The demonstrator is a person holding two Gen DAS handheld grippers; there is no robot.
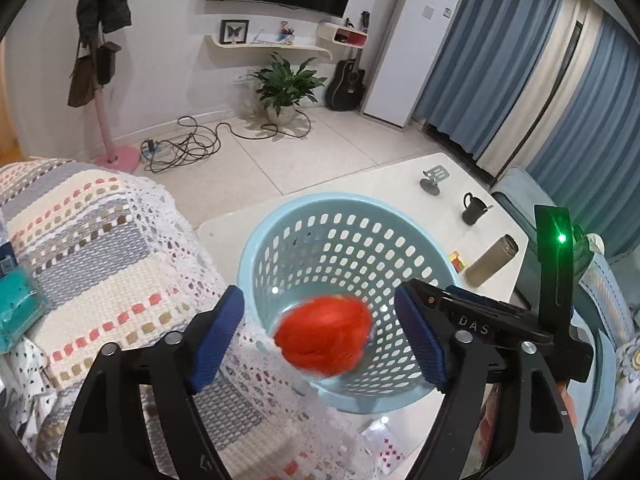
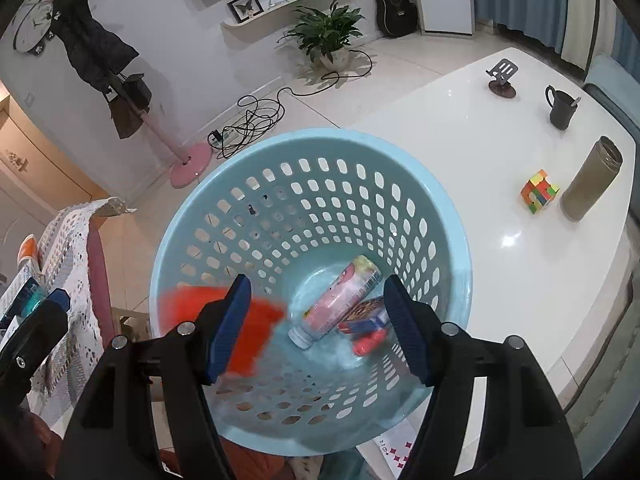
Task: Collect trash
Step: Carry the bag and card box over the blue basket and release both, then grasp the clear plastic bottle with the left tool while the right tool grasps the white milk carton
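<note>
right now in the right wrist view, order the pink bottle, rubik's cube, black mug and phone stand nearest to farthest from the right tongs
1. pink bottle, in the basket, between the open right tongs
2. rubik's cube, right, on the table
3. black mug, farther right
4. phone stand, far table edge

Red crumpled item [image 1: 323, 330]: motion-blurred inside the blue basket [image 1: 256, 248], identity unclear. Same item partly hidden behind a finger [image 2: 228, 326] of the right tool. Red-blue packet [image 2: 366, 316] on basket floor: partly under pink bottle [image 2: 340, 300], print unreadable.
</note>
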